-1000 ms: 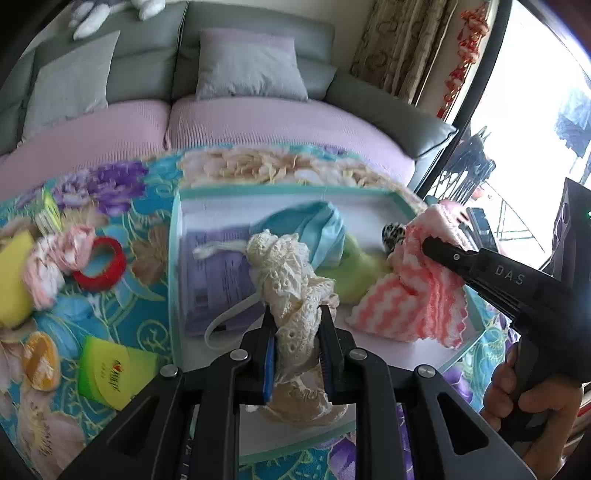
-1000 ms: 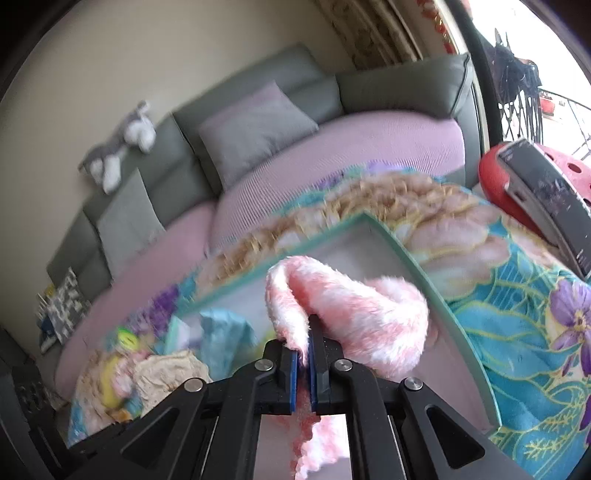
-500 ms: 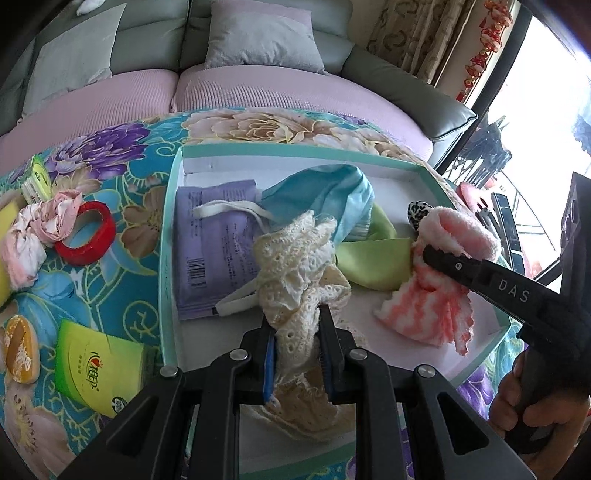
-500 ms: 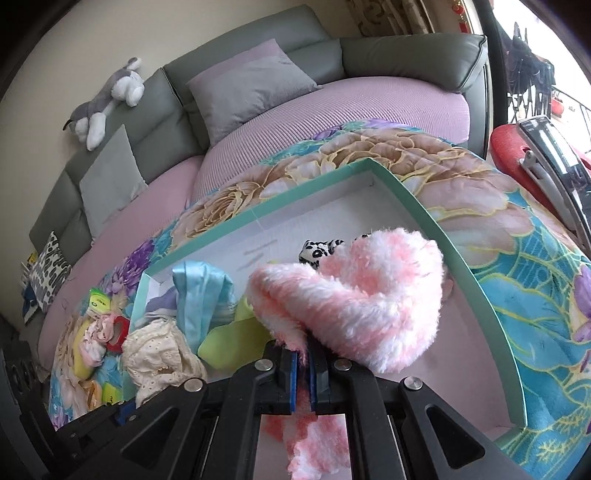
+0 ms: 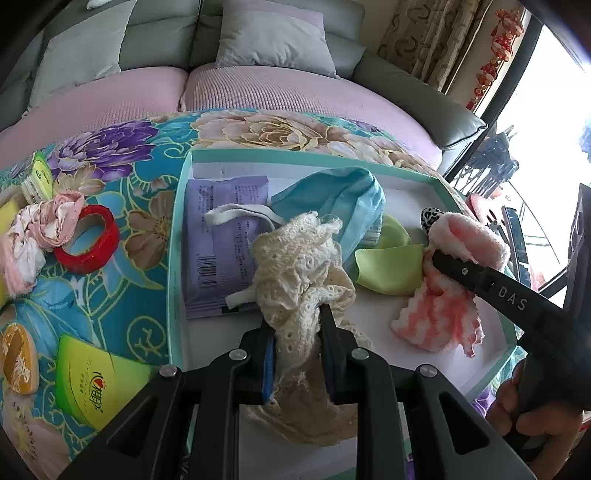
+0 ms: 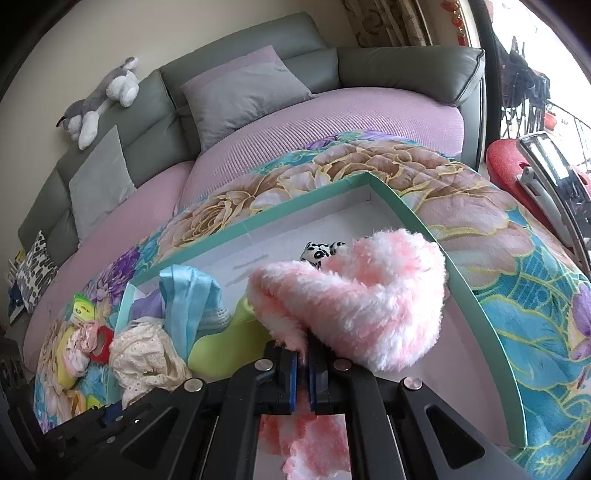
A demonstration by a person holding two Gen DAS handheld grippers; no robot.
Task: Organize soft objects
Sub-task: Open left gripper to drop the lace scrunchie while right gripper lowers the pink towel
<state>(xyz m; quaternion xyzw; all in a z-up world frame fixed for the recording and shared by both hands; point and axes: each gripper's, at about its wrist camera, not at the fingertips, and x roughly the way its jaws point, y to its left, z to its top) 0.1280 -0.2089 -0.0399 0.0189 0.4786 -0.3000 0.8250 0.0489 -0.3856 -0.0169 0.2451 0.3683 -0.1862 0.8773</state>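
My left gripper (image 5: pixel 297 325) is shut on a cream lace cloth (image 5: pixel 299 266) and holds it over the front of a teal-rimmed white tray (image 5: pixel 177 236). My right gripper (image 6: pixel 303 360) is shut on a fluffy pink-and-white cloth (image 6: pixel 354 295), low over the tray's right side (image 6: pixel 461 280); it also shows in the left wrist view (image 5: pixel 465 247). In the tray lie a purple packet (image 5: pixel 225 240), a light blue cloth (image 5: pixel 340 199), a lime green cloth (image 5: pixel 388 266) and a small black-and-white spotted item (image 5: pixel 430 216).
On the floral tablecloth left of the tray lie a red tape ring (image 5: pixel 88 240), a pink-white scrunched cloth (image 5: pixel 40 229), green packets (image 5: pixel 96 387) and an orange item (image 5: pixel 18 358). A sofa with cushions (image 5: pixel 273 33) stands behind. A red object (image 6: pixel 524 177) sits at right.
Both grippers have come down closer to the tray with their cloths. The pink cloth now hangs lower over the tray's right part, and the lace cloth sits lower at the tray front.
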